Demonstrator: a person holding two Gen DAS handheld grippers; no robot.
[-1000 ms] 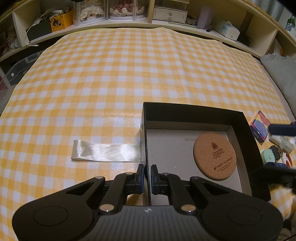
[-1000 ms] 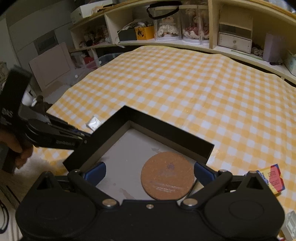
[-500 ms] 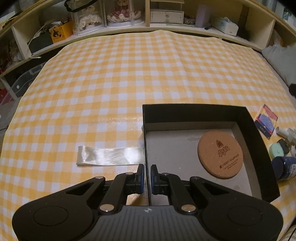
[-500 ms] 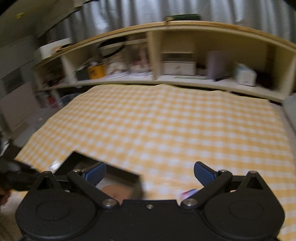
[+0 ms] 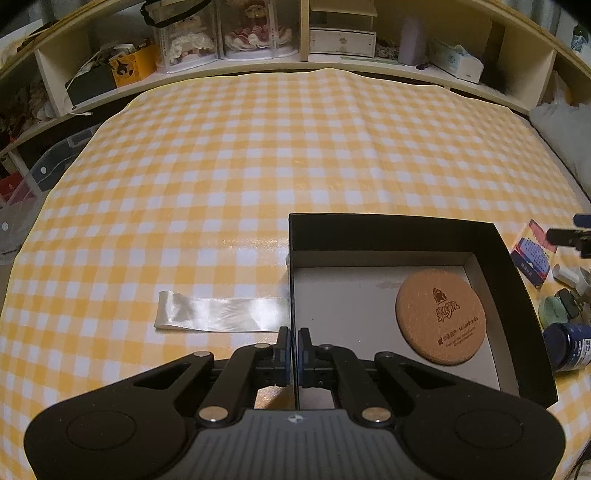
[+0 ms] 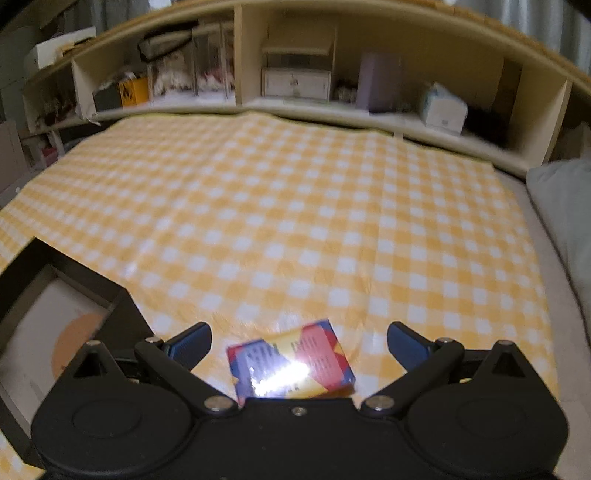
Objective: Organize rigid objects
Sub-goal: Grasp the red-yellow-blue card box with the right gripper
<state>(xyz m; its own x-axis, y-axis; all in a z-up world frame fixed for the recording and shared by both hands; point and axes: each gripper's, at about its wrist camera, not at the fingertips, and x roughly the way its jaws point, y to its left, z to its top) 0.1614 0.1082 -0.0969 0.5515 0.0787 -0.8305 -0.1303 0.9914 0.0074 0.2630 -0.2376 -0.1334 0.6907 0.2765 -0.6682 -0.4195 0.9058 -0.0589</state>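
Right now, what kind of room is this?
Probably a room in someone's home, maybe a bedroom: a yellow checked cloth covers the surface, shelves behind hold dolls in clear cases, and a pillow lies beside it.

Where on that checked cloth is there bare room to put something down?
Bare: the checked cloth from the black box back to the shelves, and the box floor left of the cork coaster. Crowded: right of the box, around the colourful packet and blue jar.
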